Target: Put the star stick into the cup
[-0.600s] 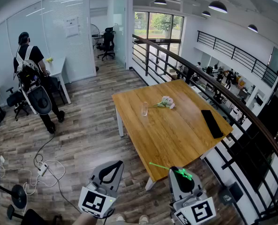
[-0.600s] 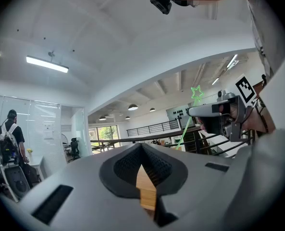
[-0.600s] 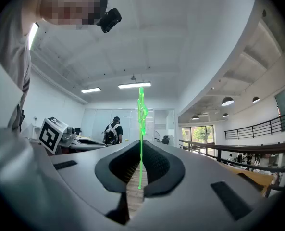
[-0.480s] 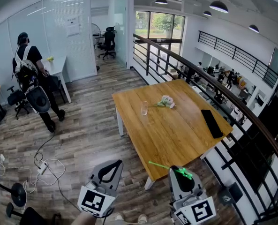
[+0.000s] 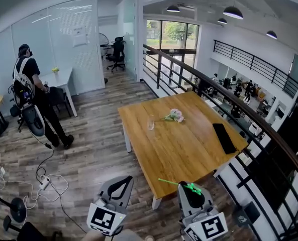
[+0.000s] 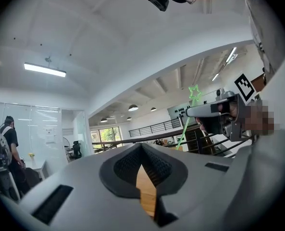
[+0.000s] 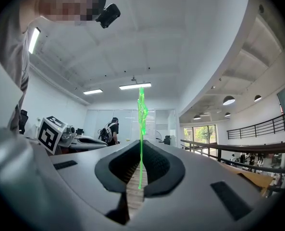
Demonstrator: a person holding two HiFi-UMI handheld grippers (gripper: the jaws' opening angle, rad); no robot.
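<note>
Between the jaws of my right gripper (image 7: 138,176) sits the star stick (image 7: 141,125), and the gripper is clamped tight on its thin green stem. The star is close by the jaws on one side, and the long stem pokes out on the other, toward my left gripper (image 6: 143,173). My left gripper is level beside it, jaws together with nothing between them. Both grippers hover off the near corner of the desk (image 5: 189,157), over the wooden floor, so neither has reached the work surface yet. Well ahead of my right gripper and off to its left, the clear cup (image 5: 151,122) stands upright on the far half of the desk. A small bunch of flowers (image 5: 175,115) lies just beside it, and a flat black thing (image 5: 224,138) lies farther right. Far off to the left a person (image 5: 34,102) stands by another desk. I judge the pick-up done. What's left is carrying the stick across to the cup, tipping it upright, lowering it in and letting go.
</note>
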